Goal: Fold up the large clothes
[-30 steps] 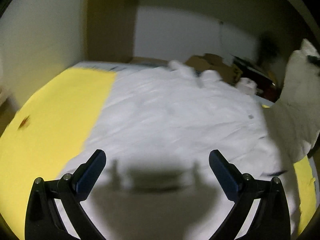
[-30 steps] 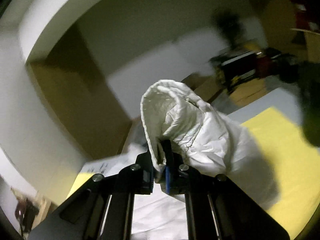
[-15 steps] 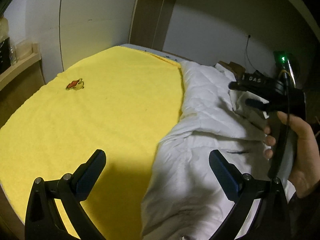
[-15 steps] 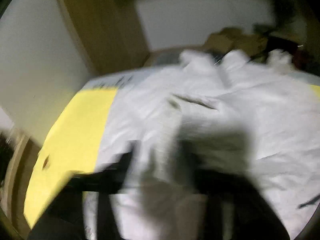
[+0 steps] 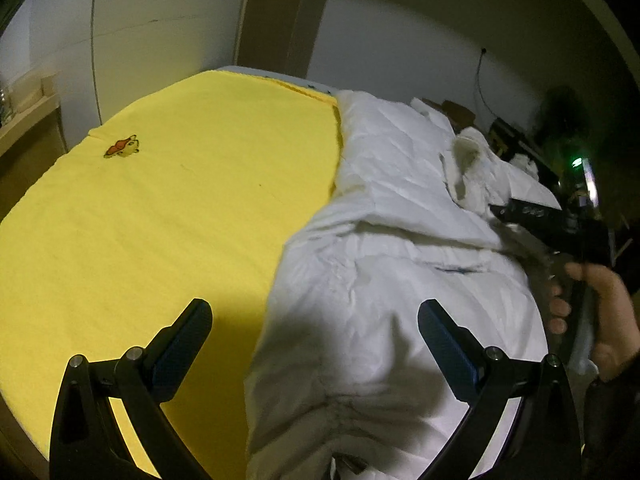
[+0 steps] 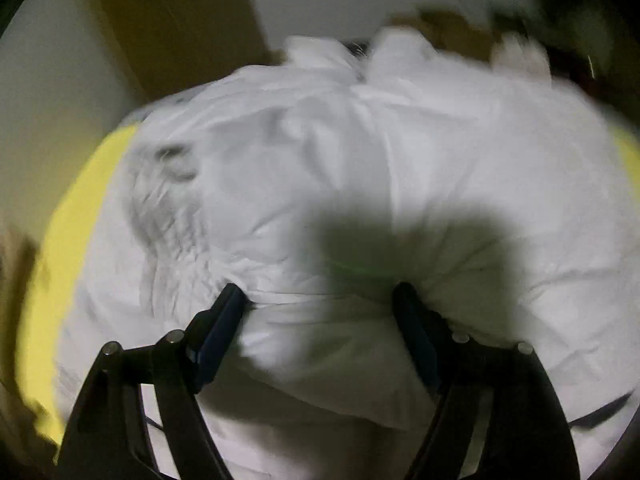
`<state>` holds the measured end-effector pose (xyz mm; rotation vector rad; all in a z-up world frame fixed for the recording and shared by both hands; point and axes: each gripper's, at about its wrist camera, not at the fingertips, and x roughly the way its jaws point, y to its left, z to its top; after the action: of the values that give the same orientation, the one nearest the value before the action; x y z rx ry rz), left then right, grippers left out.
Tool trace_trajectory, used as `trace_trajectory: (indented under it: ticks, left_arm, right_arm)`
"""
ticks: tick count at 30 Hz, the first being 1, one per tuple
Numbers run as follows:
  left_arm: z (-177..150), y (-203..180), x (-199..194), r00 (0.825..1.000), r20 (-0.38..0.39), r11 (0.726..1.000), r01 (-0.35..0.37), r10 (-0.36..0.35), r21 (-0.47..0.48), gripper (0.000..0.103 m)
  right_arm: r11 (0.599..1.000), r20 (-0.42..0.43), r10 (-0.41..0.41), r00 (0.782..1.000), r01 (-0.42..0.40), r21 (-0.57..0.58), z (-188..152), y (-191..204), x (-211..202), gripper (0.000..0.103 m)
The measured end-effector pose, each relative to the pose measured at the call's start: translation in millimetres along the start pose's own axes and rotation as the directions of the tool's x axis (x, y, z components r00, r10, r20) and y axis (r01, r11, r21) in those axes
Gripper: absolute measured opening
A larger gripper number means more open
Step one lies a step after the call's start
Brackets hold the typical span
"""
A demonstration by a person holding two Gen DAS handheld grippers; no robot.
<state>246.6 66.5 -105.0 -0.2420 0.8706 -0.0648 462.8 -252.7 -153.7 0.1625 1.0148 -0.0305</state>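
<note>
A white padded jacket (image 5: 400, 272) lies on a yellow blanket (image 5: 180, 200) spread over a bed. My left gripper (image 5: 316, 312) hovers open over the jacket's near left edge, with nothing between its fingers. At the right of the left wrist view a hand (image 5: 600, 304) holds the right gripper low over the jacket. In the right wrist view my right gripper (image 6: 318, 292) stands wide, its fingers sunk into the jacket (image 6: 360, 152). A puffy fold bulges between the fingers and is not pinched. That view is blurred.
The blanket has a small duck patch (image 5: 122, 146) at the far left. A wooden door frame (image 5: 280, 20) and white walls stand behind the bed. Boxes and dark clutter (image 5: 520, 140) sit past the jacket at the far right. A wooden ledge (image 5: 28, 120) runs along the left.
My right gripper let go of the jacket part it held up, opened wide and dropped onto the jacket. The left gripper swung left, so more blanket shows.
</note>
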Motion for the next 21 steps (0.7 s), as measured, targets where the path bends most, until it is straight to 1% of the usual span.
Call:
trace_trajectory:
  ticks: [1, 2, 3, 4, 5, 7, 8, 10, 11, 12, 13, 15, 16, 17, 18, 19, 21]
  left_arm:
    - [-1.4, -1.2, -1.5, 1.0, -0.003, 1.0, 0.0, 0.0, 0.009, 0.103]
    - [-2.3, -1.6, -3.5, 1.0, -0.004, 1.0, 0.002, -0.002, 0.017, 0.103]
    - [-2.9, -2.2, -6.0, 1.0, -0.005, 1.0, 0.007, -0.006, 0.024, 0.103]
    - [-3.4, -0.1, -10.6, 1.0, -0.003, 0.999, 0.021, -0.02, 0.034, 0.103]
    - [-4.8, 1.9, -13.9, 1.0, -0.001, 0.999, 0.028, -0.028, 0.039, 0.103]
    - [-9.1, 11.7, -25.2, 0.999, 0.014, 0.998, 0.046, -0.046, 0.05, 0.103]
    - [-13.5, 19.2, -31.3, 0.998, 0.022, 0.997, 0.06, -0.061, 0.053, 0.103]
    - [-22.9, 33.5, -40.6, 0.996, 0.027, 0.996, 0.08, -0.081, 0.043, 0.103]
    - [-28.1, 40.8, -45.0, 0.995, 0.028, 0.995, 0.093, -0.094, 0.035, 0.103]
    - [-35.4, 51.6, -50.4, 0.993, 0.027, 0.993, 0.119, -0.119, 0.018, 0.103]
    - [-40.6, 59.8, -54.3, 0.99, 0.02, 0.99, 0.143, -0.143, -0.001, 0.103]
    - [-48.6, 71.9, -61.9, 0.982, 0.008, 0.982, 0.187, -0.187, -0.034, 0.103]
    - [-51.2, 76.7, -64.9, 0.976, -0.001, 0.975, 0.216, -0.216, -0.049, 0.103]
    - [-52.8, 78.2, -66.8, 0.97, -0.009, 0.969, 0.241, -0.242, -0.059, 0.103]
    - [-54.0, 80.4, -68.9, 0.958, -0.018, 0.956, 0.283, -0.285, -0.076, 0.103]
    - [-54.4, 82.5, -70.7, 0.944, -0.024, 0.94, 0.326, -0.33, -0.104, 0.103]
    - [-54.3, 82.3, -70.3, 0.926, -0.037, 0.919, 0.369, -0.377, -0.138, 0.103]
  right_arm:
    - [1.0, 0.015, 0.023, 1.0, -0.023, 0.008, -4.2, -0.5, -12.5, 0.076]
    - [0.994, 0.05, 0.09, 0.995, -0.093, 0.054, -9.2, -6.2, -32.8, 0.076]
    - [0.984, 0.086, 0.148, 0.985, -0.155, 0.082, -13.7, -11.0, -49.7, 0.076]
    - [0.967, 0.143, 0.222, 0.964, -0.237, 0.095, -22.5, -19.2, -81.0, 0.076]
    - [0.959, 0.177, 0.25, 0.952, -0.268, 0.088, -29.4, -24.2, -101.9, 0.077]
    - [0.953, 0.264, 0.272, 0.925, -0.298, 0.06, -54.6, -42.7, -153.8, 0.081]
    - [0.954, 0.289, 0.269, 0.919, -0.295, 0.051, -64.9, -50.0, -169.9, 0.082]
    - [0.954, 0.351, 0.27, 0.897, -0.297, 0.026, -99.9, -82.6, -211.8, 0.083]
    - [0.957, 0.369, 0.264, 0.891, -0.291, 0.018, -119.9, -97.2, -224.3, 0.084]
    - [0.962, 0.38, 0.247, 0.891, -0.274, 0.017, -140.3, -116.6, -238.2, 0.084]
    - [0.966, 0.38, 0.232, 0.895, -0.26, 0.021, -148.7, -127.4, -241.4, 0.084]
    - [0.974, 0.371, 0.186, 0.91, -0.222, 0.054, -190.9, -164.2, -257.7, 0.084]
    - [0.971, 0.358, 0.186, 0.915, -0.226, 0.072, -203.9, -176.0, -261.3, 0.084]
    - [0.964, 0.333, 0.196, 0.922, -0.243, 0.108, -217.7, -192.5, -256.8, 0.084]
    - [0.953, 0.31, 0.197, 0.93, -0.256, 0.162, -229.4, -209.9, -253.6, 0.084]
    - [0.937, 0.292, 0.203, 0.935, -0.272, 0.221, -243.1, -226.7, -250.8, 0.084]
    - [0.909, 0.286, 0.198, 0.938, -0.285, 0.304, -258.4, -245.5, -247.0, 0.084]
